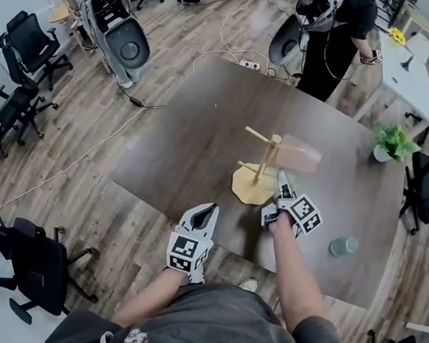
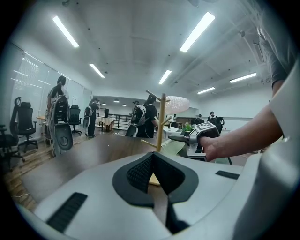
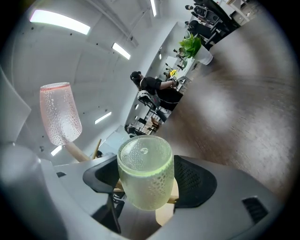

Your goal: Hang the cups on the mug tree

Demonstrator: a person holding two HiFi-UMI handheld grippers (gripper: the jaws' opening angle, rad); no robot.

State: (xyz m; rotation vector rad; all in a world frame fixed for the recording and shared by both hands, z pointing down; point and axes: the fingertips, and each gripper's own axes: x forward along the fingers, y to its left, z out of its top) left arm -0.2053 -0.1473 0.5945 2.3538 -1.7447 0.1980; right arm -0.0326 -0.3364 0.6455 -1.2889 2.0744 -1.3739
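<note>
holding a pale green cup point(image 3: 145, 180) by its sides, the right gripper point(image 1: 283, 188) has its fingers spread wide around it, just beside the mug tree point(image 1: 263, 167), low near the base. wood shows behind the cup; can't tell if it sits on a peg. left gripper point(image 1: 205, 213) sits at the near edge of the worktop point(image 1: 186, 145), fingers narrow and together, gripping no cup, pointing at the tree. pink cup point(image 1: 300, 155) hangs on an upper peg, above the right gripper. teal cup point(image 1: 343, 246) stands on the worktop, well apart to the right of the tree. potted plant point(image 1: 392, 143) sits at the far right corner. office chairs point(image 1: 27, 43) stand on the floor to the left, and a person in black point(image 1: 340, 41) stands beyond the far edge. only the right gripper view shows the green cup clearly; in the head view the gripper covers it. only the head view shows the teal cup. left gripper view shows the tree pole and the right gripper side-on, with people standing behind.
</note>
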